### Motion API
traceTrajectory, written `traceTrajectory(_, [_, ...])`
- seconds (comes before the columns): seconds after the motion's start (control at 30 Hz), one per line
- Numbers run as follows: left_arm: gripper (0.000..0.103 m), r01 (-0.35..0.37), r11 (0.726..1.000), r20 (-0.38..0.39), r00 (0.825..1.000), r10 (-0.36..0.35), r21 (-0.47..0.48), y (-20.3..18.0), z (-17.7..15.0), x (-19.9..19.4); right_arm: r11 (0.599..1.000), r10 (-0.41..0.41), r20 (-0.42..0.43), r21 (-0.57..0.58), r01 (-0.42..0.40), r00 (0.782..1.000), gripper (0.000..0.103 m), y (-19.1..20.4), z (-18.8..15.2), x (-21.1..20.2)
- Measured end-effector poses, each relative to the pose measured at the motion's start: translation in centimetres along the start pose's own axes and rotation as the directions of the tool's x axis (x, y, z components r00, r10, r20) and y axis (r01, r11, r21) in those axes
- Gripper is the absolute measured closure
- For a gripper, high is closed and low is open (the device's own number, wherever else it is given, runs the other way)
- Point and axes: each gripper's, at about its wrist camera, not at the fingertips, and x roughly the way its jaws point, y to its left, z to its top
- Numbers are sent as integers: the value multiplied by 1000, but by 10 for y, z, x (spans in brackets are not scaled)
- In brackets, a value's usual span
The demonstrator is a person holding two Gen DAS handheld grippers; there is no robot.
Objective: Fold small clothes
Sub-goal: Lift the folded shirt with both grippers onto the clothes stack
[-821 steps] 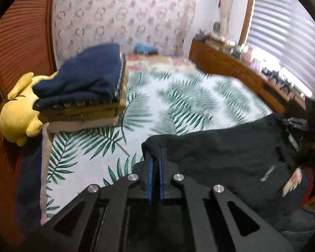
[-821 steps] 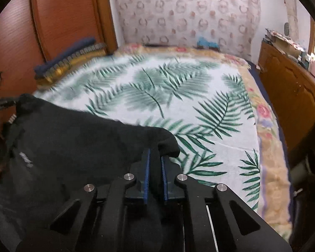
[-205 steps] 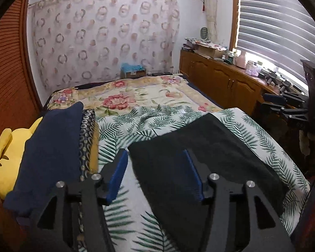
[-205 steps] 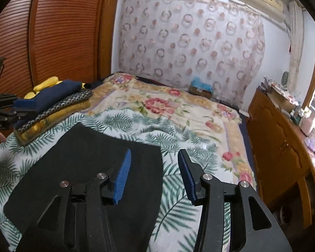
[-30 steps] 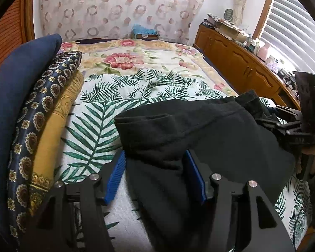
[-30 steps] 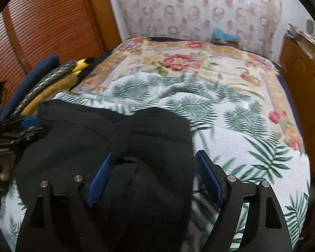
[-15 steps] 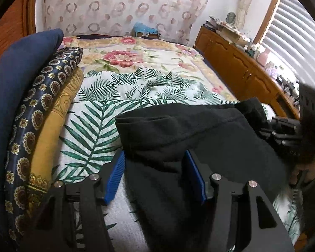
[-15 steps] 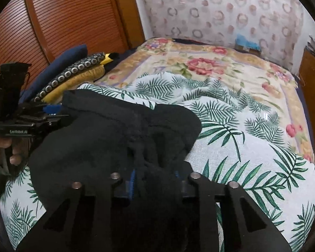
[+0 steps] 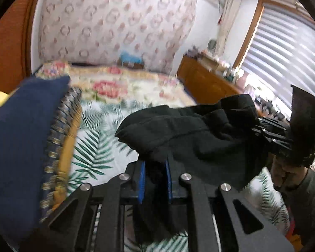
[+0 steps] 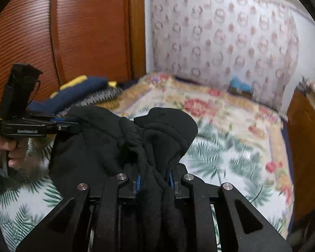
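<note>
A folded black garment hangs in the air between both grippers, above the palm-leaf bedspread. My left gripper is shut on its left end, cloth bunched between the blue pads. My right gripper is shut on its other end. Each gripper shows in the other's view: the right one at the right of the left wrist view, the left one at the left of the right wrist view.
A stack of folded clothes, navy on top, sits on the bed's left side, also in the right wrist view. A wooden wardrobe stands at left. A wooden cabinet runs along the right under the blinds.
Both grippers have closed on the black garment and lifted it off the bed. The views have tilted upward and are blurred by motion.
</note>
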Motion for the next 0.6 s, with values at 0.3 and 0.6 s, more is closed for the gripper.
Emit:
traceTrajectory(0.3, [91,-107,993,208,971,114,-45,31,4,-110,984,87,124,-165,-66,988,86,53,94,-10])
traceTrajectory(0.6, [90,-250,944,221,929,297,-217,116,-18,-149,896,240,37,-392,-207,970,86,153,202,71])
